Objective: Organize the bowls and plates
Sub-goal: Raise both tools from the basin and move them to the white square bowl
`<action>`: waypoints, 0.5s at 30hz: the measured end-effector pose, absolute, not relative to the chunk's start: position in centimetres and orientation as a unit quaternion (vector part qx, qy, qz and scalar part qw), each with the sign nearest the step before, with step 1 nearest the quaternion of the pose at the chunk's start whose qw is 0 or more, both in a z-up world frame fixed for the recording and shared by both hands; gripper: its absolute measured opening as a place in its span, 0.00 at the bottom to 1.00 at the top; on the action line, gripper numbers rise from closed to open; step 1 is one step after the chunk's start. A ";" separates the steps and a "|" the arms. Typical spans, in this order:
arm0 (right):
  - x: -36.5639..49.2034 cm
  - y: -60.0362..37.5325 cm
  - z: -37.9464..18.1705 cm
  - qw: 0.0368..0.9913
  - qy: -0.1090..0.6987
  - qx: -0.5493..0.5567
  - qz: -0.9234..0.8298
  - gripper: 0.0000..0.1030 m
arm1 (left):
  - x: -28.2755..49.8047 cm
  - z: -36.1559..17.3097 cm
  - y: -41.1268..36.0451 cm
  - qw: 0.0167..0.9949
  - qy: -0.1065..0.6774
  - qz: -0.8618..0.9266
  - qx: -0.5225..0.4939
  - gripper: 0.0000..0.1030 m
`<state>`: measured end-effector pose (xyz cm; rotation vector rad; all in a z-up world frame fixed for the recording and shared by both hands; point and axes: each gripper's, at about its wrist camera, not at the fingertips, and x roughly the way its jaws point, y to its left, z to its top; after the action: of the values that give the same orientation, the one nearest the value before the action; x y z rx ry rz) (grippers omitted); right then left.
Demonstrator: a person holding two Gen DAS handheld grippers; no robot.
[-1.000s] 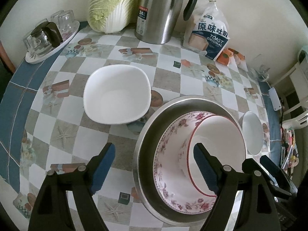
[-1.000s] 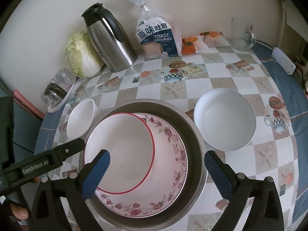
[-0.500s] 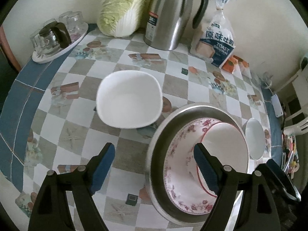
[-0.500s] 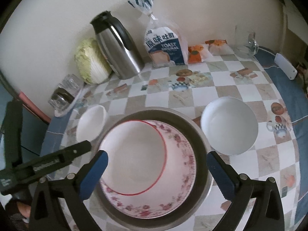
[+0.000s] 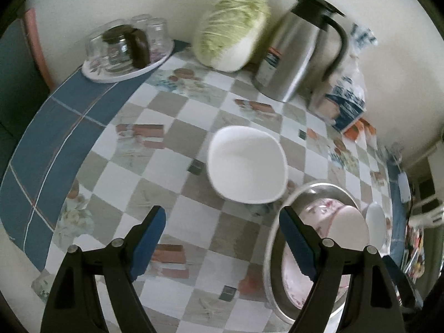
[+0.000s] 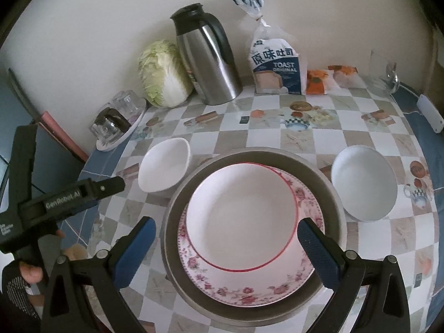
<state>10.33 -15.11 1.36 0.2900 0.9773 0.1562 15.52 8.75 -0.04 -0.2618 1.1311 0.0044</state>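
Note:
A steel basin [image 6: 334,202] holds a floral plate [image 6: 249,288] with a red-rimmed white plate [image 6: 241,216] on top. My right gripper [image 6: 226,234] hovers open above these plates, nothing between its fingers. A squarish white bowl [image 5: 247,163] [image 6: 165,165] sits left of the basin. My left gripper [image 5: 222,222] is open over bare tablecloth just short of that bowl, its right finger over the basin rim [image 5: 270,238]. A round white bowl [image 6: 363,181] [image 5: 376,222] sits right of the basin.
At the back wall stand a cabbage [image 6: 163,73], a steel jug [image 6: 211,55] and a toast bag [image 6: 274,66]. A tray of upturned glasses [image 5: 125,47] is at back left, a glass mug [image 6: 387,72] at back right. A hand [image 6: 30,272] holds the left gripper.
My left gripper has swung left, off the basin and onto the tablecloth before the squarish bowl. My right gripper has drawn back and up a little, the plates now centred between its fingers.

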 end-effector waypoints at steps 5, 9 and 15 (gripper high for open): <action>10.7 -13.8 1.5 0.869 0.468 0.143 0.076 1.00 | 15.4 -0.3 10.5 0.836 0.532 0.018 -0.132 0.82; 11.0 -12.3 1.6 0.869 0.469 0.136 0.082 1.00 | 15.5 -0.3 11.4 0.836 0.530 0.019 -0.144 0.82; 11.4 -10.3 1.4 0.869 0.470 0.127 0.087 1.00 | 15.6 -0.4 12.5 0.838 0.523 0.026 -0.152 0.95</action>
<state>11.41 -10.32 1.39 0.2664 0.9844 0.1824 15.62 12.54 -0.41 -0.3212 1.1067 0.0541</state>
